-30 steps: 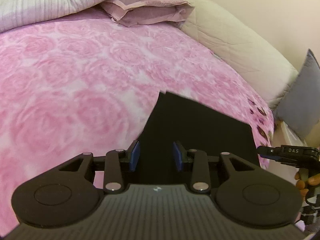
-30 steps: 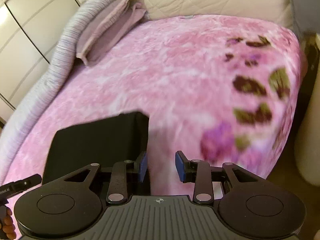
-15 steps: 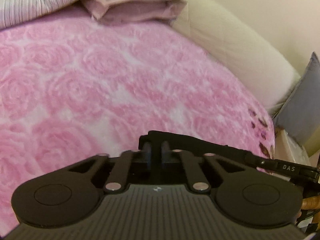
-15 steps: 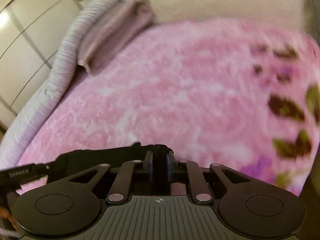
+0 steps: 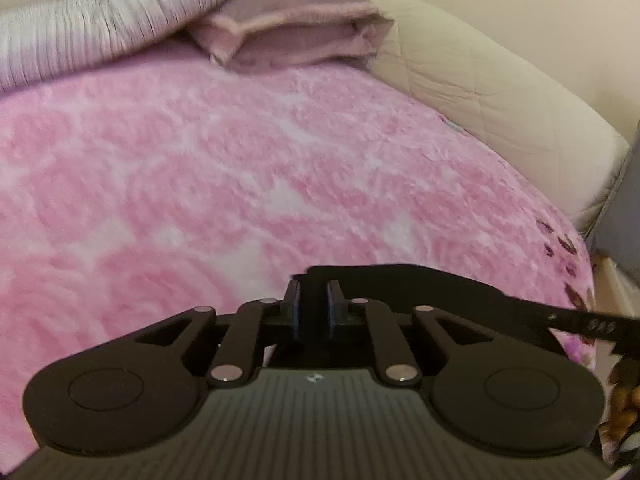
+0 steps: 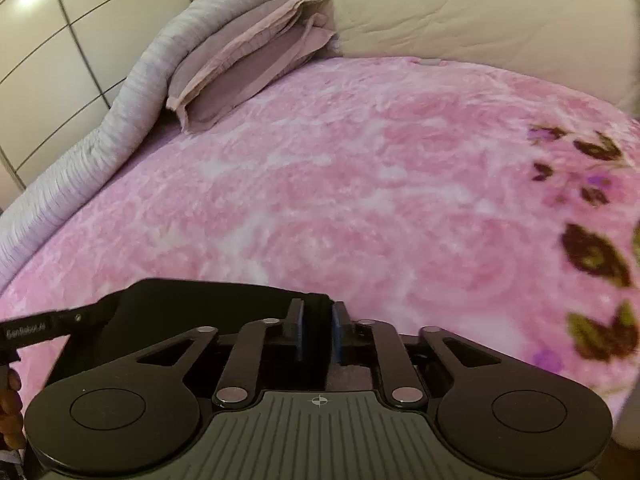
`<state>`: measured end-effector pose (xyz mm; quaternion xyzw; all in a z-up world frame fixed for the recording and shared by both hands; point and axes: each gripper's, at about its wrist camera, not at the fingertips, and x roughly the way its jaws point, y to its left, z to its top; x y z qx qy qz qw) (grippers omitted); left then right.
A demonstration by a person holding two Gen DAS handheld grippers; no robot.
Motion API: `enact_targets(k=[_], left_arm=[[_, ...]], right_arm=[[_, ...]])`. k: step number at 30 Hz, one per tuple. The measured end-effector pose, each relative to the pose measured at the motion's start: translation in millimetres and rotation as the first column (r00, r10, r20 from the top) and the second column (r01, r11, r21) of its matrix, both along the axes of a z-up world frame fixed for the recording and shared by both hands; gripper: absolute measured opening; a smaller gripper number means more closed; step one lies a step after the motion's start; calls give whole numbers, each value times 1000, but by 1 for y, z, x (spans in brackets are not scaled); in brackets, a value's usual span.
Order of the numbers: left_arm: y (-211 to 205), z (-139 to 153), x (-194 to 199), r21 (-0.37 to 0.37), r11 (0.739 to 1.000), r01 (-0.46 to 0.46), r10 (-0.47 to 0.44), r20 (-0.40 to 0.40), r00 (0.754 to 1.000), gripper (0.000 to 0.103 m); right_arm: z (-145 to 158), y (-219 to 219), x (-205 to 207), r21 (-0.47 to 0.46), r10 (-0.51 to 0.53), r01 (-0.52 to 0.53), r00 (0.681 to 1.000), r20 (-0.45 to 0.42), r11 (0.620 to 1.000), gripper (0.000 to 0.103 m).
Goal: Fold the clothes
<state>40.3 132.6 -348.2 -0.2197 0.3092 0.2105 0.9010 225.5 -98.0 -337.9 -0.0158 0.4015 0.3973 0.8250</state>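
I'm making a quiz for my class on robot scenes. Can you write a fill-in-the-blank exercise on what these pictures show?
1. The folded garment between the grippers is ____ in colour.
2. It lies on a blanket that is mostly ____.
3. In the right wrist view, the mauve pillows lean on a rolled ____ quilt.
4. The left gripper and right gripper each have the garment's ____ edge between their pads.

Missing words: black; pink; grey; near
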Motion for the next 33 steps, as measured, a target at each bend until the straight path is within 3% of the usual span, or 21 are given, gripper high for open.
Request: enact_targets(k=[1,5,7,12,17,20,22,28,33], left_arm=[[-2,8,-7,27,1000,-13,13,1,1000,11],[-21,38,-44,107,994,-29,31,-16,999,10],[-44,46,-65,146,989,-3,8,-37,999,10],[-105,41,-104,136,988,72,-62,-74,995,10],[-132,21,-108,104,994,45,-35,-99,995,10],[-134,0,-97,92,995,33,-18,-164,986,11],[-137,-3,-95,106,994,26,-9,-163,987,11],[-138,-2,-95,105,994,16,2,-171,985,11],[-142,-3,-95,110,994,7,12,-169,986,11]], right_arm=[[6,-7,0,-2,-24,24,1000,-5,1000,29],[38,-41,-25,-46,-96,99,992,77,994,31],[48,-58,-52,-61,-76,83,990,115,995,31],[51,-97,-129,-31,31,-26,987,156,999,30],[33,-94,-179,-27,64,-59,977,205,998,30],[3,-74,-178,-140,71,-46,982,176,989,30],[-8,-69,-172,-149,54,-31,987,152,988,30],[-4,-65,-158,-167,38,-24,996,79,986,30],[-3,-68,-162,-169,34,-20,996,80,985,30]])
